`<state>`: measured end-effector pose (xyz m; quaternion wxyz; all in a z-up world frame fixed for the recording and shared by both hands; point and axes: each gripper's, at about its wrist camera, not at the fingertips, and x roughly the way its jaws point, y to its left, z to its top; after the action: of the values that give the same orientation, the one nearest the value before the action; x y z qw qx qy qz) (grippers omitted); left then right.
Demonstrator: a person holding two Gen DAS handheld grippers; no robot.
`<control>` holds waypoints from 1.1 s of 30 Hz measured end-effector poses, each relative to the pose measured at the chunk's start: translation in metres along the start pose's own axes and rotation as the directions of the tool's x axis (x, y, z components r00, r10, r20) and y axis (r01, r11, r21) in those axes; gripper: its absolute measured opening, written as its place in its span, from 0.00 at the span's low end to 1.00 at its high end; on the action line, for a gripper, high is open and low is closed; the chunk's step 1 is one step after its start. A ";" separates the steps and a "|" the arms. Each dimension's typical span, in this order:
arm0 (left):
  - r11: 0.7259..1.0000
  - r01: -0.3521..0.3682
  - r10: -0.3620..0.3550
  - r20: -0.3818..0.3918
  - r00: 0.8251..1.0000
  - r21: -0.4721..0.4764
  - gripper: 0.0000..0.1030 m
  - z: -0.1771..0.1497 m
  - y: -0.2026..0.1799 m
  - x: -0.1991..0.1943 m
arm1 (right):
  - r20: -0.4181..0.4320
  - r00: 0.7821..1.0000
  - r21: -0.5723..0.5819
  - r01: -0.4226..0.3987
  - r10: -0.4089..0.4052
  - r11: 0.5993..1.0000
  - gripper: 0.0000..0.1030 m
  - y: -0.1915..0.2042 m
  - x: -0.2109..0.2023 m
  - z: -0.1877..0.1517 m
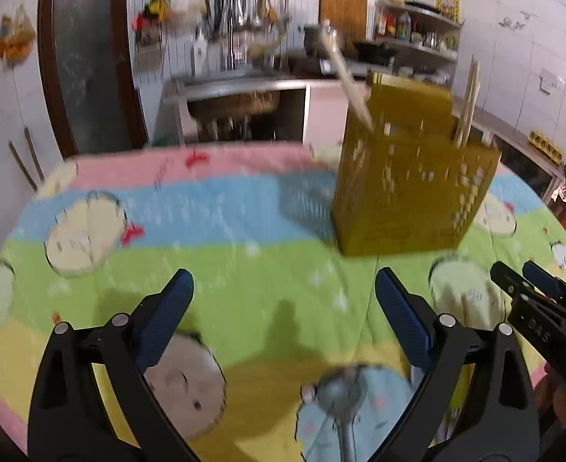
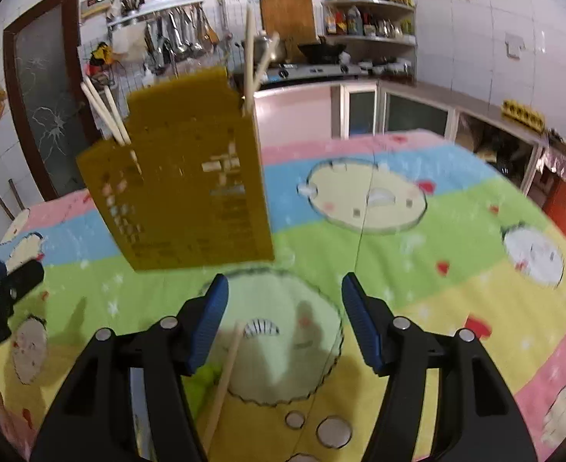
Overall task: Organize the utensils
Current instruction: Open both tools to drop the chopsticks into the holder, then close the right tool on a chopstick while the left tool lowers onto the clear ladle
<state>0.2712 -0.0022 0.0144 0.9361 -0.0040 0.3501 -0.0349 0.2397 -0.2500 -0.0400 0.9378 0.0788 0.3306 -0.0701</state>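
An olive-yellow perforated utensil holder (image 1: pixel 410 184) (image 2: pixel 183 192) stands upright on the cartoon-print tablecloth (image 1: pixel 244 261) (image 2: pixel 417 269), with wooden chopsticks (image 1: pixel 346 77) (image 2: pixel 106 115) sticking out of it. My left gripper (image 1: pixel 284 273) is wide open in front of the holder. The bowl of a metal spoon (image 1: pixel 340 390) lies on the cloth low between its fingers, untouched. My right gripper (image 2: pixel 285 279) is open too, right of the holder. A single chopstick (image 2: pixel 225 377) lies on the cloth between its fingers, close to the left pad (image 2: pixel 208 319). Each gripper shows at the edge of the other's view.
Something bright green (image 2: pixel 204 381) lies by the loose chopstick, half hidden under the left finger. Behind the table are a steel sink counter (image 1: pixel 236 84), a stove counter (image 2: pixel 313 73) and a corner shelf of bottles (image 2: pixel 371 23). The table's far edge runs behind the holder.
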 end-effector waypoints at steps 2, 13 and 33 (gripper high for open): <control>1.000 -0.001 0.001 -0.024 1.000 -0.005 0.90 -0.013 0.001 0.006 | -0.011 1.000 -0.003 0.006 -0.006 1.000 0.59 0.003 0.006 -0.004; 0.999 0.018 -0.014 -0.099 0.995 0.039 0.90 -0.044 -0.009 0.026 | -0.094 0.995 -0.031 0.033 -0.036 0.999 0.58 0.016 0.025 -0.008; 0.999 0.027 -0.021 -0.177 0.984 0.033 0.80 -0.050 -0.014 0.039 | -0.167 0.986 -0.091 -0.034 0.018 0.995 0.11 0.037 0.030 -0.015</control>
<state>0.2668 -0.0180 -0.0488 0.9008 0.0112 0.4308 -0.0526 0.2606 -0.2135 -0.0670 0.9105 0.0449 0.4095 -0.0355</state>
